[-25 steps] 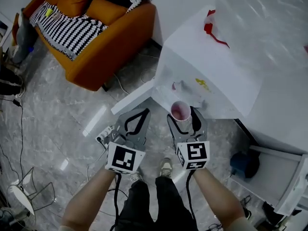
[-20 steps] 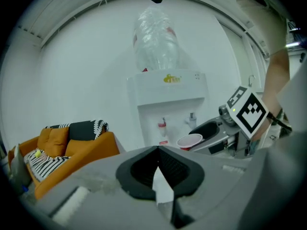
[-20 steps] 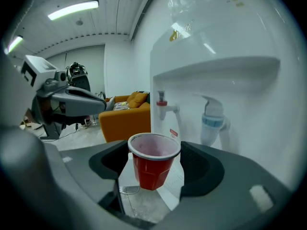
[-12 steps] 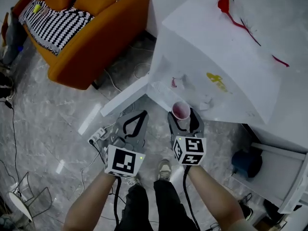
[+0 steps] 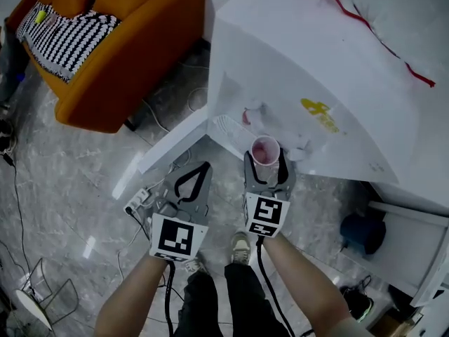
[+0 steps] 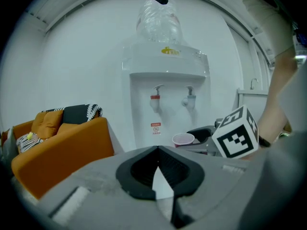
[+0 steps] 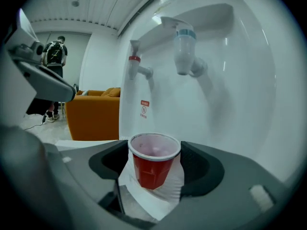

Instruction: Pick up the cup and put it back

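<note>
There are one red cup [image 7: 153,162], two grippers, namely the left gripper [image 5: 198,168] and the right gripper [image 5: 265,156], one water dispenser [image 6: 165,80] with two taps, a red-capped tap [image 7: 136,68] and a blue-capped tap [image 7: 184,51], one water bottle [image 6: 159,22], and one orange sofa [image 5: 133,55].

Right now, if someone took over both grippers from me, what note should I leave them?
Right gripper: shut on the red cup, held upright in front of the water dispenser, below its taps.
Left gripper: shut, empty, held beside the right one.
Done: cup gripped and apparently lifted.
Left: set it back down and open the jaws; these views don't show where it belongs.
</note>
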Demonstrator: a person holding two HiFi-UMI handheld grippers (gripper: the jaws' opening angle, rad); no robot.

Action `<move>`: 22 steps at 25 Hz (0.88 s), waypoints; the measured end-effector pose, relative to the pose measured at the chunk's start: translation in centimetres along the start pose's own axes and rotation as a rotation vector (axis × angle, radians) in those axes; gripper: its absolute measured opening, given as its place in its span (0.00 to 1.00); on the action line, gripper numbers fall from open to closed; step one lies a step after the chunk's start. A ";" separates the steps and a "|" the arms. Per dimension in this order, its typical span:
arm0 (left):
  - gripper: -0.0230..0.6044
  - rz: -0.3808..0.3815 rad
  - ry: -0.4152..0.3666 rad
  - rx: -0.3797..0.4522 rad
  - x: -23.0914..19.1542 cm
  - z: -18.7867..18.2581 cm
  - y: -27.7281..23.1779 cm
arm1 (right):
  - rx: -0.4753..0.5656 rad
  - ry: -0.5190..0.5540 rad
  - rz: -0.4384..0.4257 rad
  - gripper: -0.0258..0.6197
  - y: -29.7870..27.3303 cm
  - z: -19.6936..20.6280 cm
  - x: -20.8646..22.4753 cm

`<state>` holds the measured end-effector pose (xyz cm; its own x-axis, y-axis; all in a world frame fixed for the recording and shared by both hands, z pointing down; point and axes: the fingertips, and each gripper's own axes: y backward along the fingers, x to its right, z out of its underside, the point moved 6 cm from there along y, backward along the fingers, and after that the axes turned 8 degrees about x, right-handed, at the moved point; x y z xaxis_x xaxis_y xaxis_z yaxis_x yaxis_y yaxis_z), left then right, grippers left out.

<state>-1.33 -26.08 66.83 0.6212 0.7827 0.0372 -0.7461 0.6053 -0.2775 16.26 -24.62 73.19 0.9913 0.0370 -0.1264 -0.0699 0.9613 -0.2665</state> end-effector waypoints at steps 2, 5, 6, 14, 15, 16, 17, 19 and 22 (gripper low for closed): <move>0.04 0.015 -0.005 -0.003 0.1 0.3 -0.3 | -0.006 0.002 0.021 0.57 0.2 0.8 0.2; 0.04 0.034 -0.006 -0.008 0.5 0.5 -0.4 | -0.029 -0.022 0.052 0.57 0.6 1.6 0.6; 0.04 0.036 -0.003 -0.011 0.6 0.6 -0.4 | -0.046 -0.033 0.063 0.57 0.6 1.9 0.7; 0.04 0.054 0.055 -0.051 0.5 0.8 0.1 | -0.164 -0.074 0.035 0.61 1.4 2.3 1.3; 0.04 0.055 0.065 -0.060 0.5 0.8 0.3 | -0.179 -0.079 0.026 0.61 1.7 2.0 1.3; 0.04 0.054 0.069 -0.068 0.4 0.7 0.5 | -0.192 -0.083 0.018 0.61 2.0 1.7 1.2; 0.04 0.053 0.067 -0.072 0.3 0.4 0.6 | -0.201 -0.085 0.009 0.60 2.3 1.2 1.1; 0.04 0.051 0.060 -0.073 -0.1 -0.4 0.9 | -0.210 -0.083 -0.010 0.49 2.9 -0.1 1.0; 0.04 0.047 0.045 -0.070 -0.3 -2.6 1.4 | -0.210 -0.087 -0.057 0.37 4.1 -2.4 1.3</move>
<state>-1.92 -25.83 63.96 0.5975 0.8016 -0.0202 -0.7570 0.5555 -0.3442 17.00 -21.28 69.61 0.9995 0.0170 -0.0249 -0.0266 0.8850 -0.4648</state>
